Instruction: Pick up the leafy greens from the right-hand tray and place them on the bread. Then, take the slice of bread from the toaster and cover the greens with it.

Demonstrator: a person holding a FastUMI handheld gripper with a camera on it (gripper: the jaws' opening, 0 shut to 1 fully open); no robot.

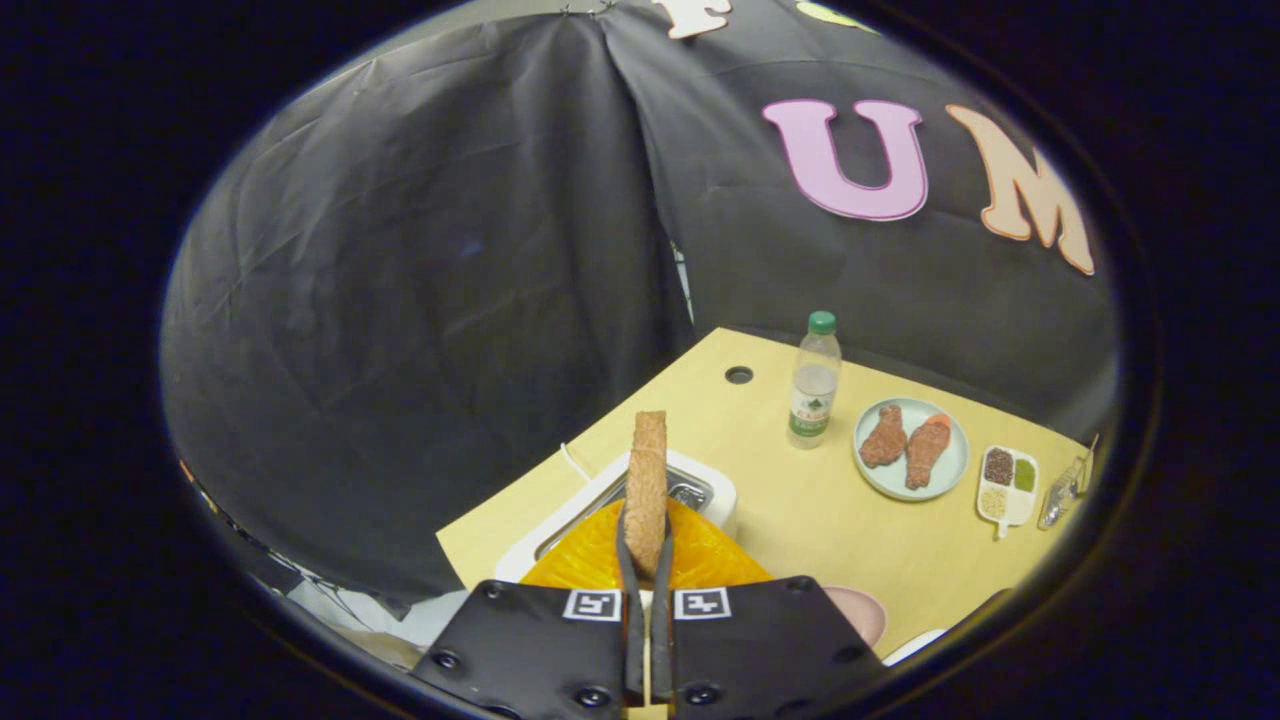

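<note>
My tool (647, 560) is clamped on the slice of bread (648, 485), both fingers pressed against its lower part with only the thin slice between them. The slice stands upright and edge-on to me, rising at twelve o'clock from my fingertips, its brown crust facing me. It is above the white toaster (690, 490), whose slot sits directly beneath and behind it; I cannot tell whether the bottom edge is clear of the slot. An orange, ribbed, glossy surface (590, 562) spreads on both sides of my fingers just ahead of the tool body.

The toaster sits on the pale wooden worktop (800, 520). At about two o'clock from the bread stands a clear plastic bottle (814, 380) with a green cap, upright. Further on at three o'clock lies a light blue plate (911, 449) bearing two brown pieces of meat side by side. Just past the plate is a small white divided dish (1008, 486) holding dark, green and pale fillings in separate compartments.
</note>
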